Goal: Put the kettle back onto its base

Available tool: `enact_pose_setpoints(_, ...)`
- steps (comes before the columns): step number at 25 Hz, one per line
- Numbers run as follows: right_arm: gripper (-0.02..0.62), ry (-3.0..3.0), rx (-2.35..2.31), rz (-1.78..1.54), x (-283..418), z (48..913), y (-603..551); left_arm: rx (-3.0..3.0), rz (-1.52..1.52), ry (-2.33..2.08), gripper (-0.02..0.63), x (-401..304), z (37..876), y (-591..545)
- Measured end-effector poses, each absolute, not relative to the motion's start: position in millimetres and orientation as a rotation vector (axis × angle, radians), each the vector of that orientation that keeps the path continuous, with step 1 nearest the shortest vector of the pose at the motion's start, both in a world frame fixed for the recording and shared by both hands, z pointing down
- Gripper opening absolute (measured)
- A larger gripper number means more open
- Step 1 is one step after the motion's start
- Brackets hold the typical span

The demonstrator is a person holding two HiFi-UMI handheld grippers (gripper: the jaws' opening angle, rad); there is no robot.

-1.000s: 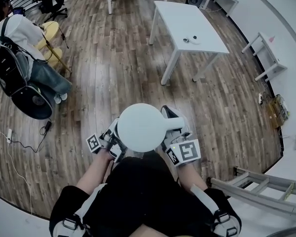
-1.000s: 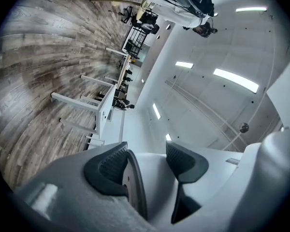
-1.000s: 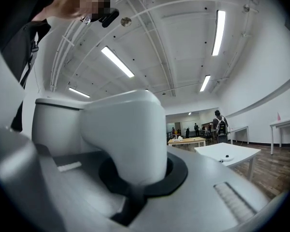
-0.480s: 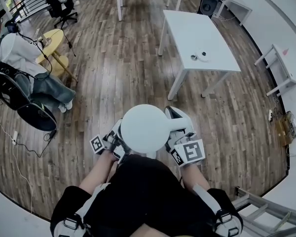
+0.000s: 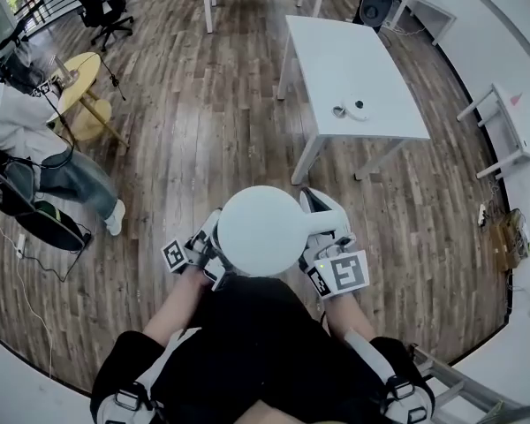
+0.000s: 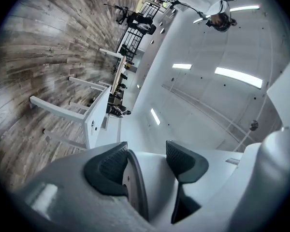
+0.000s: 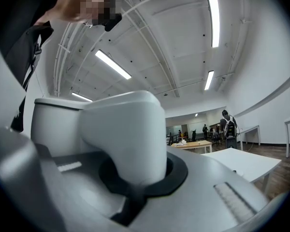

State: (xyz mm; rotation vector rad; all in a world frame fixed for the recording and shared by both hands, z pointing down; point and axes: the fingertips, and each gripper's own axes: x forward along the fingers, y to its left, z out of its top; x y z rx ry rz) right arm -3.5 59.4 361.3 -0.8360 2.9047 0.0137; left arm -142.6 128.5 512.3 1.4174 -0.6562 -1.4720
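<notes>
**Right gripper** (image 7: 137, 178): the jaws are closed on the kettle's handle (image 7: 125, 129), a thick, rounded white plastic bar that fills the dark throat between them. No gap is visible.

**Left gripper** (image 6: 147, 164): the jaws stand part way apart with a white part of the kettle's wall between them. The ribbed dark pads (image 6: 106, 167) lie against it on either side, one beside a thin dark-edged lip. They appear to bear on it, pinching lightly.

**Kettle** (image 5: 258, 230): it is held off the floor in front of the person's body. The left gripper is at its 8 o'clock and the right gripper at its 4 o'clock, on the handle side. The lid is a smooth, matt white dome and the body is hard and rigid.

**Handling, judged:** the shell is stiff and will not give. The smooth plastic could slide under the pads. If there is water inside, it would add weight and slosh. The handle is the sound place to hold. The wall grip only steadies the kettle.

**Destination:** a white table (image 5: 353, 56) stands at 1 o'clock, well apart from the kettle, on a wood-plank floor (image 5: 203, 140). A small round fitting (image 5: 346, 109) near its front edge is probably the base, but it is too small to confirm. The kettle is not yet set on it.
</notes>
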Motion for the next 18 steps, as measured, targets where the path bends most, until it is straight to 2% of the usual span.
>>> enact_pose_setpoints(9, 0.006, 2.918, -0.873, -0.006, -26, 378, 0, 1.393, -1.456, -0.643, 0.249, -164, 531, 69)
enact_pose_setpoints(18, 0.005, 2.883, -0.950, 0.028, -86, 360, -103, 1.415, -1.429, -0.577, 0.249, -229, 513, -45)
